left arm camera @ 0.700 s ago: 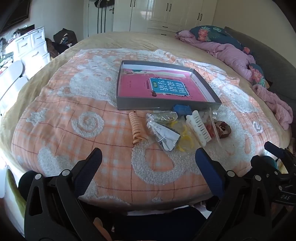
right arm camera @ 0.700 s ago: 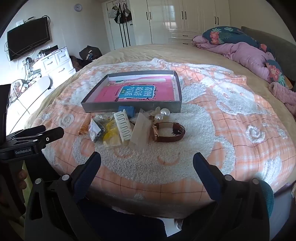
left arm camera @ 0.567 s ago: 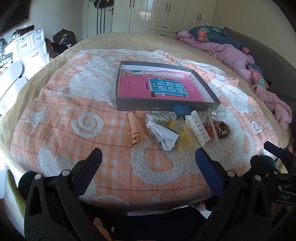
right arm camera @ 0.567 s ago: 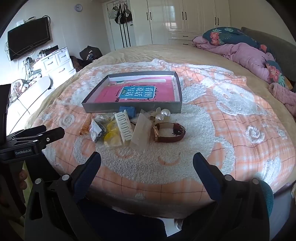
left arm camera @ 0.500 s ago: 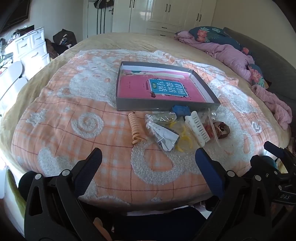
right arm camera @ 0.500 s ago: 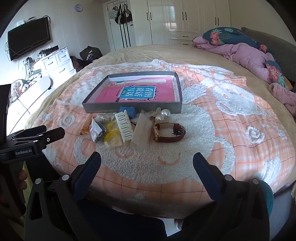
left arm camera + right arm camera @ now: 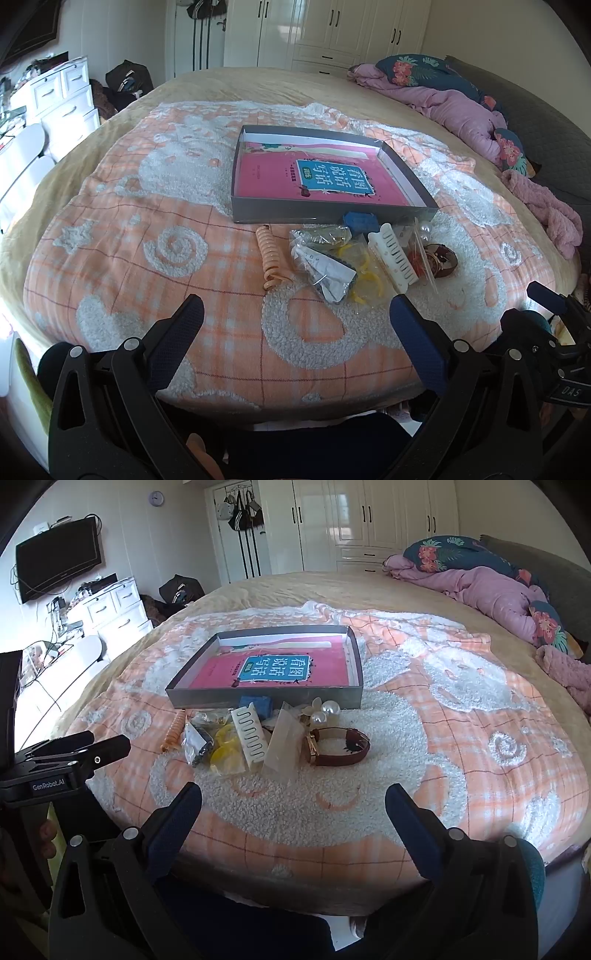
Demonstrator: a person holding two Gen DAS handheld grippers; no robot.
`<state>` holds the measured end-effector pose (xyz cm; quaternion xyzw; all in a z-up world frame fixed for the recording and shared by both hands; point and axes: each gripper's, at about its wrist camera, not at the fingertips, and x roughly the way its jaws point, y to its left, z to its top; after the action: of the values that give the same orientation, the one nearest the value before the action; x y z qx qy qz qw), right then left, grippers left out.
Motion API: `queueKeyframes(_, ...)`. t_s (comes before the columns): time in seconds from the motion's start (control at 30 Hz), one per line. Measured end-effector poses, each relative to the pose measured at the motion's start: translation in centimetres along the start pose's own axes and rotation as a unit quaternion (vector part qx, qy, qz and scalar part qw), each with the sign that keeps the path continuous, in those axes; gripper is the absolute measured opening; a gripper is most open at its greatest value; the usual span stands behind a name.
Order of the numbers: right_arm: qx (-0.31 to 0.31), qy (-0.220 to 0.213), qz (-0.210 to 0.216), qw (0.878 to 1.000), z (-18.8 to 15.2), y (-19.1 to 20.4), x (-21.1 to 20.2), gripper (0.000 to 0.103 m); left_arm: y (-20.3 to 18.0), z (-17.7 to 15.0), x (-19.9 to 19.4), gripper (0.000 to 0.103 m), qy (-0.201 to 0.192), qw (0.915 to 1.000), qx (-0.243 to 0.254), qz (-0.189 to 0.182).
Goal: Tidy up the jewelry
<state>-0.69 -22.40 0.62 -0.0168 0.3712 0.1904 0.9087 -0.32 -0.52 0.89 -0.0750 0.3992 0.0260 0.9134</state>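
Note:
A shallow grey box (image 7: 332,213) (image 7: 258,698) with a pink book inside lies on the bed. In front of it sits a pile: an orange spiral hair tie (image 7: 270,258) (image 7: 173,734), clear plastic bags (image 7: 325,271) (image 7: 282,744), a white comb-like clip (image 7: 395,256) (image 7: 249,733), a blue piece (image 7: 360,221) (image 7: 255,704), pearl pieces (image 7: 325,712) and a brown-strap watch (image 7: 338,751) (image 7: 441,260). My left gripper (image 7: 295,314) is open and empty near the bed's front edge. My right gripper (image 7: 293,801) is open and empty, also short of the pile.
The orange-and-white blanket (image 7: 147,229) covers the bed. Purple bedding and floral pillows (image 7: 491,587) lie at the back right. White drawers (image 7: 110,616) and a wall TV (image 7: 59,563) stand at the left. The other gripper shows at each view's edge (image 7: 66,760) (image 7: 554,332).
Both views have shifted only slightly; the grippers stay open and nothing on the bed has moved.

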Motion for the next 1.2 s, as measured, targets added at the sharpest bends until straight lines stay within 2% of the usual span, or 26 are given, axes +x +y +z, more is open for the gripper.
queueKeyframes(1.2, -0.007, -0.001, 0.008, 1.0, -0.09, 0.69, 0.17, 0.099, 0.26, 0.55, -0.55, 0.094, -0.003, 1.0, 0.0, -0.002)
